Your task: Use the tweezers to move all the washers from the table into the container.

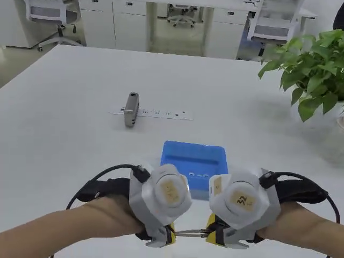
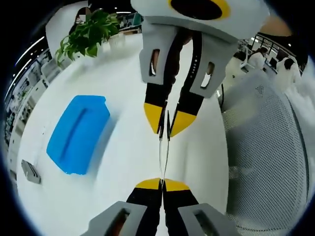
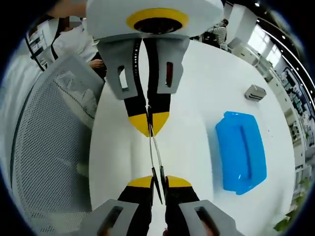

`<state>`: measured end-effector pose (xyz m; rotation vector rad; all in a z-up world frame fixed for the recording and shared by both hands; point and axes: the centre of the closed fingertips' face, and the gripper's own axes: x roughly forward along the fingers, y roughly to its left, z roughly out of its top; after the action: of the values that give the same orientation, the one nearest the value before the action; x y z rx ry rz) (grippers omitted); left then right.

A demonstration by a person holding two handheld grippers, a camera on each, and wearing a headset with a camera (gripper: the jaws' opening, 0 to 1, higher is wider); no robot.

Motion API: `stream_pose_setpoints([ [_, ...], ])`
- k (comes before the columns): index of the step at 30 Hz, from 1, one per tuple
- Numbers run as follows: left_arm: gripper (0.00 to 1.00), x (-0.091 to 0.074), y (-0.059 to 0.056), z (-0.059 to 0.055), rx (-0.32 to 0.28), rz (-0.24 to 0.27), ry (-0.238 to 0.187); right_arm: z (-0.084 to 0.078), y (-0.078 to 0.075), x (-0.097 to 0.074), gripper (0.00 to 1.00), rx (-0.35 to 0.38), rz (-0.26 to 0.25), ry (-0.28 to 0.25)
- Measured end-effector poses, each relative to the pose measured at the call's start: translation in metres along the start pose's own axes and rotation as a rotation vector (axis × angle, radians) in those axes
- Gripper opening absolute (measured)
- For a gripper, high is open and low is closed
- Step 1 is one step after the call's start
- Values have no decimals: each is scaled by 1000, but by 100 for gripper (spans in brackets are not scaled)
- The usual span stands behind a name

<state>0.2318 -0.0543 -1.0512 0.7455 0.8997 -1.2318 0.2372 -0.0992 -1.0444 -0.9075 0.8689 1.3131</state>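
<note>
Yellow-tipped, the left hand-held gripper point(image 2: 161, 184) is pressed together on the end of the thin metal tweezers point(image 1: 189, 233) where their arms meet. The right hand-held gripper point(image 3: 158, 181) pinches the other end. Both are over the near edge of the white desk point(image 1: 64, 118). The blue container point(image 1: 193, 158) lies just beyond them, and a plant point(image 1: 312, 70) stands at far right.

Round sticker point(image 1: 243, 200) on the right tool point(image 1: 211, 235) cap read "32", as best I could tell. Matching sticker point(image 1: 171, 191) on the left tool point(image 1: 170, 235) had a mark, too skewed to read. Strip point(image 1: 161, 113) on the tabletop point(image 1: 64, 107) carried print too small to read.
</note>
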Motion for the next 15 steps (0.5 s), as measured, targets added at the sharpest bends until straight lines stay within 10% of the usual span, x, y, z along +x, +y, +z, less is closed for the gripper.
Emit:
stream_pose_setpoints([
  [15, 0, 34, 11, -7, 64, -21, 112, -24, -19, 8, 18, 301, -128, -154],
])
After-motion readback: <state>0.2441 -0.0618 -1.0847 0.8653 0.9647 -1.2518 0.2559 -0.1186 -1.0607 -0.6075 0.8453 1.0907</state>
